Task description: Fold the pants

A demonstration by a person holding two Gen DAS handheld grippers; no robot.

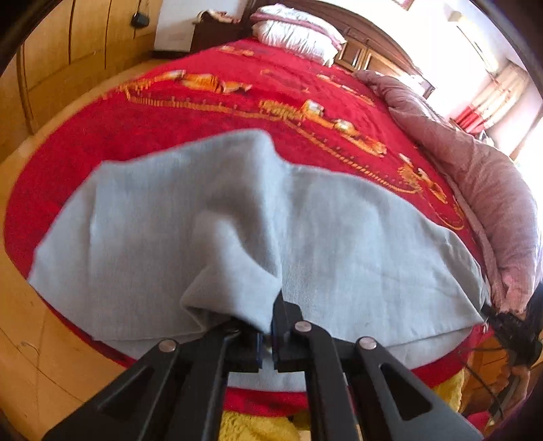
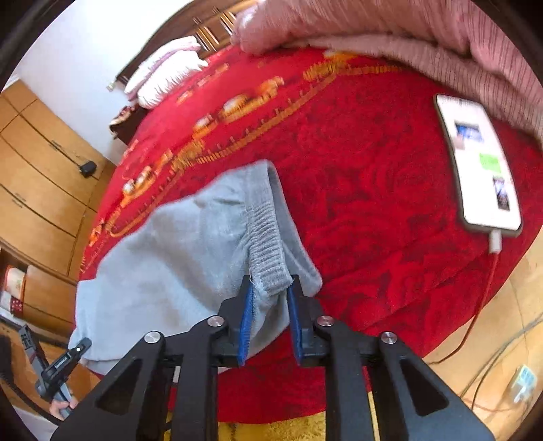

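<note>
The grey fleece pants (image 1: 339, 244) lie spread on the red bedspread (image 1: 169, 125). My left gripper (image 1: 268, 325) is shut on a bunched fold of the pants and lifts it off the rest. In the right wrist view my right gripper (image 2: 270, 288) is shut on the ribbed waistband (image 2: 266, 234) of the pants (image 2: 176, 257), holding that end raised above the bedspread (image 2: 373, 210). The left gripper (image 2: 64, 369) shows at the lower left of the right wrist view.
A phone (image 2: 478, 163) with a lit screen and its charging cable (image 2: 488, 281) lie on the bed to the right. A pink quilt (image 1: 482, 190) lies along the bed's right side. White pillows (image 1: 298, 30) lie at the headboard. Wooden wardrobes (image 1: 68, 54) stand to the left.
</note>
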